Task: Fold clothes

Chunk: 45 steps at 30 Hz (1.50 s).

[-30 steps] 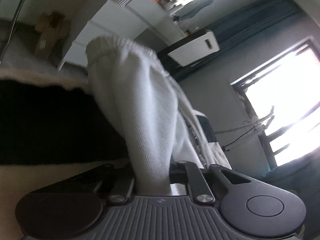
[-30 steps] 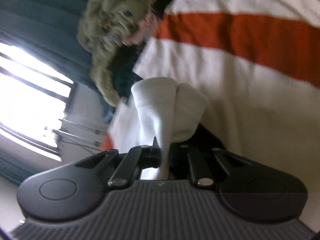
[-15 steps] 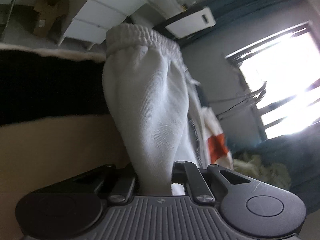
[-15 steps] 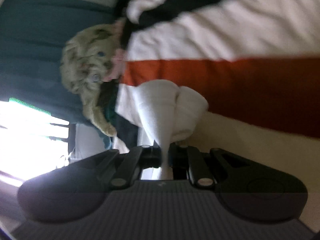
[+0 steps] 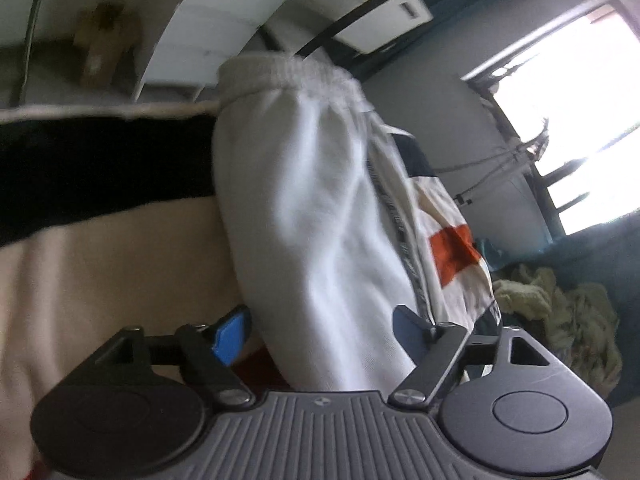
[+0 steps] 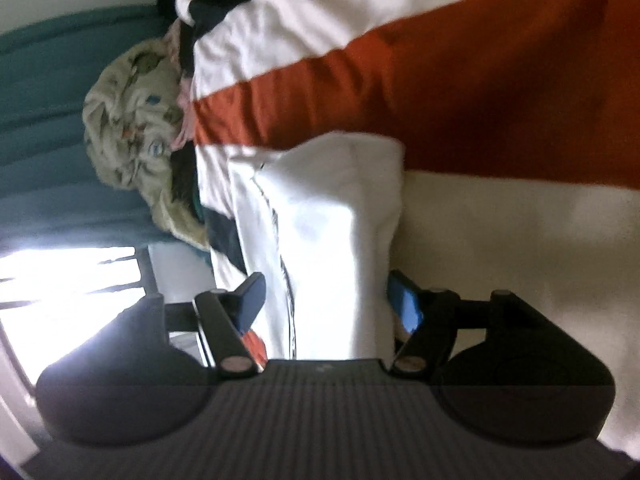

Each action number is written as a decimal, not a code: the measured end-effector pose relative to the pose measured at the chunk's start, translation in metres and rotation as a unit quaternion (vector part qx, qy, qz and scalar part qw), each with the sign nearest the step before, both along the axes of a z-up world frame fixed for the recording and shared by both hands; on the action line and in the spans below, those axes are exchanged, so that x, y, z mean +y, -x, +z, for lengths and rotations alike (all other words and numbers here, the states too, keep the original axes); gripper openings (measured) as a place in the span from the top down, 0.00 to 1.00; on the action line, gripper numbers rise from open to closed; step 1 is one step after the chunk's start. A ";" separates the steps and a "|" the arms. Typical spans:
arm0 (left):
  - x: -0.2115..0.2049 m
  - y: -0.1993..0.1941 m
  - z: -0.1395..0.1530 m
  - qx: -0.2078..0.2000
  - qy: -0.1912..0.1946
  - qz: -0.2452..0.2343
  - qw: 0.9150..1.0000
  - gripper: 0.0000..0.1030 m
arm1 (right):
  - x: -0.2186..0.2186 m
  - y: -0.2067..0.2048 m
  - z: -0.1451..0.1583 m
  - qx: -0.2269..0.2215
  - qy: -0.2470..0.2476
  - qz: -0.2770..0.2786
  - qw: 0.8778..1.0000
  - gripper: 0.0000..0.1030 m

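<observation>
Left wrist view: left gripper (image 5: 320, 330) jaws have just been opening, now standing apart; white trousers (image 5: 312, 216) still lying between them, pads not pressing, waistband at the far end. Right gripper (image 6: 326, 300) is doing the same; jaws have just been spreading, white cloth between them, resting on the striped blanket (image 6: 460, 92). Step looks like a release after laying a fold; I'd be backing both grippers straight out, low and slow, so the pads aren't dragging the fold open. Containers: none showing; only a loose clothes pile (image 6: 132, 120) lying far left.
</observation>
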<state>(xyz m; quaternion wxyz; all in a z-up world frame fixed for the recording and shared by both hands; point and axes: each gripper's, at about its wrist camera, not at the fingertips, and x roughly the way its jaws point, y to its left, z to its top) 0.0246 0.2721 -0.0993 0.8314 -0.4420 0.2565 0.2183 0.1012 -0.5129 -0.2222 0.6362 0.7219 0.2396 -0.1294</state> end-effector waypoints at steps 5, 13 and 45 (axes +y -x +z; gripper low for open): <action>-0.057 -0.003 0.030 -0.010 -0.152 -0.042 0.988 0.18 | -0.002 -0.025 -0.003 0.000 0.037 0.031 0.999 0.33; -0.174 -0.052 0.033 -0.030 -0.310 -0.233 0.921 0.14 | 0.012 -0.063 0.016 -0.019 0.172 0.125 0.977 0.26; -0.251 -0.111 -0.056 0.049 -0.365 -0.357 0.859 0.10 | 0.011 -0.073 0.030 -0.068 0.258 0.031 0.963 0.84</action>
